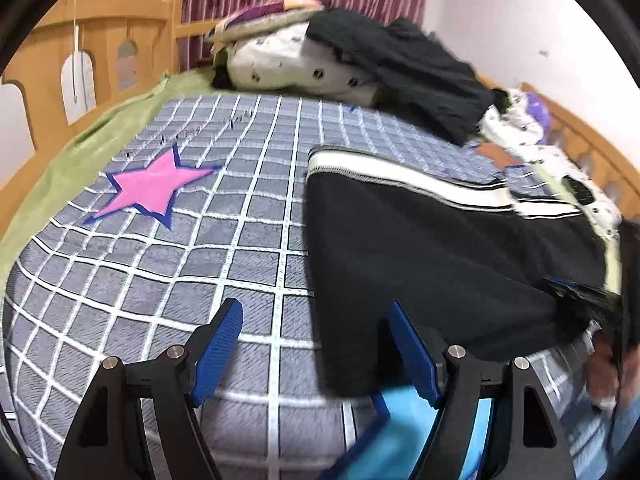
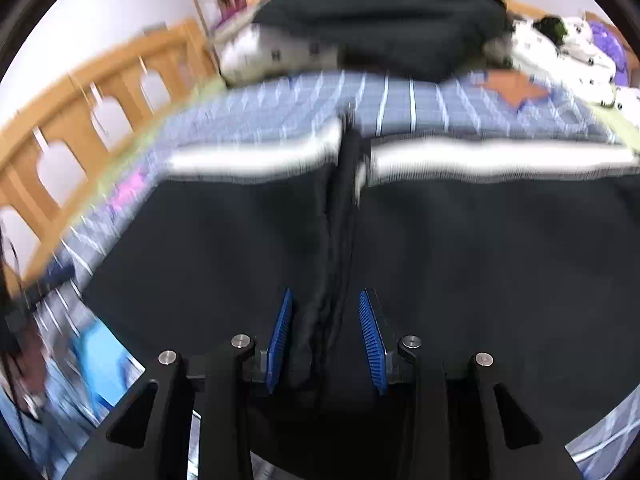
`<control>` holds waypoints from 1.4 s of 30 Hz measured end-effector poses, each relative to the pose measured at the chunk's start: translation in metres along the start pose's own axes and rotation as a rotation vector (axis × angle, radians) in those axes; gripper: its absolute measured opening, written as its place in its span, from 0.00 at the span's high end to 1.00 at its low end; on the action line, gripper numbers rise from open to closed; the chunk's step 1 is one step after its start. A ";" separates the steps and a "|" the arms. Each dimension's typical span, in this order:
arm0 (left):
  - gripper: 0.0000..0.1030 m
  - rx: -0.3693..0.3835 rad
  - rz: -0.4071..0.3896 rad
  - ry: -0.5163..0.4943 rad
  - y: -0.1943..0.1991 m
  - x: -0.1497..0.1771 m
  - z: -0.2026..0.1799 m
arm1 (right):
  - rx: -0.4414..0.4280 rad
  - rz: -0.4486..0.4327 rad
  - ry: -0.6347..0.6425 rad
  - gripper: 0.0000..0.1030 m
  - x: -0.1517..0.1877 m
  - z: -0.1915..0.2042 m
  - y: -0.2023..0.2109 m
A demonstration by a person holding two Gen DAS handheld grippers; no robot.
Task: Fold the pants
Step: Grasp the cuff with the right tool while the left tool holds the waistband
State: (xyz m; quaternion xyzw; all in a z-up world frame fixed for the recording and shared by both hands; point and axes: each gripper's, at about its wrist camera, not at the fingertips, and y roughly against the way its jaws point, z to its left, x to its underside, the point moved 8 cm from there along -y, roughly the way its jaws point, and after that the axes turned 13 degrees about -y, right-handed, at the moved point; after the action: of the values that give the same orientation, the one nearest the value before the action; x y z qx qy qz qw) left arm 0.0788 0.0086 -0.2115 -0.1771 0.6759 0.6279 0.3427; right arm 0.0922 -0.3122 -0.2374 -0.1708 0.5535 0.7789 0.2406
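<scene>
Black pants (image 1: pixel 432 256) with a white side stripe (image 1: pixel 400 176) lie on the grey checked bedspread (image 1: pixel 224 240), right of centre. My left gripper (image 1: pixel 316 320) is open and empty, just left of the pants' near edge. In the right wrist view the pants (image 2: pixel 480 256) fill the lower frame, the white stripe (image 2: pixel 480 160) across the far side. My right gripper (image 2: pixel 326 312) holds a bunched ridge of black fabric (image 2: pixel 344 240) between its blue pads (image 2: pixel 370 336); the jaws stand partly closed on it. The view is blurred.
A pile of dark and white spotted clothes (image 1: pixel 360 56) lies at the bed's far end. A pink star (image 1: pixel 156 188) is on the spread. Wooden bed rails (image 1: pixel 96 60) run along the left and right (image 1: pixel 592 148). A blue star patch (image 1: pixel 400 420) lies near my left gripper.
</scene>
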 end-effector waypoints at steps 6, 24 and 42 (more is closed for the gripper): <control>0.29 0.052 0.069 -0.074 -0.020 0.018 -0.022 | 0.003 -0.065 0.070 0.64 -0.004 -0.002 0.041; 0.32 0.114 0.125 0.065 -0.055 -0.030 0.007 | 0.267 -0.251 -0.459 0.32 -0.042 -0.282 0.149; 0.90 0.220 0.075 0.091 -0.085 -0.089 -0.002 | 0.216 -0.300 -0.398 0.86 -0.094 -0.264 0.095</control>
State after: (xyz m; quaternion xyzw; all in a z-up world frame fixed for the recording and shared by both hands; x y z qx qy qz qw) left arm 0.1981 -0.0228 -0.2127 -0.1415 0.7617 0.5536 0.3055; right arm 0.1158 -0.6052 -0.2001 -0.0676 0.5436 0.6891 0.4744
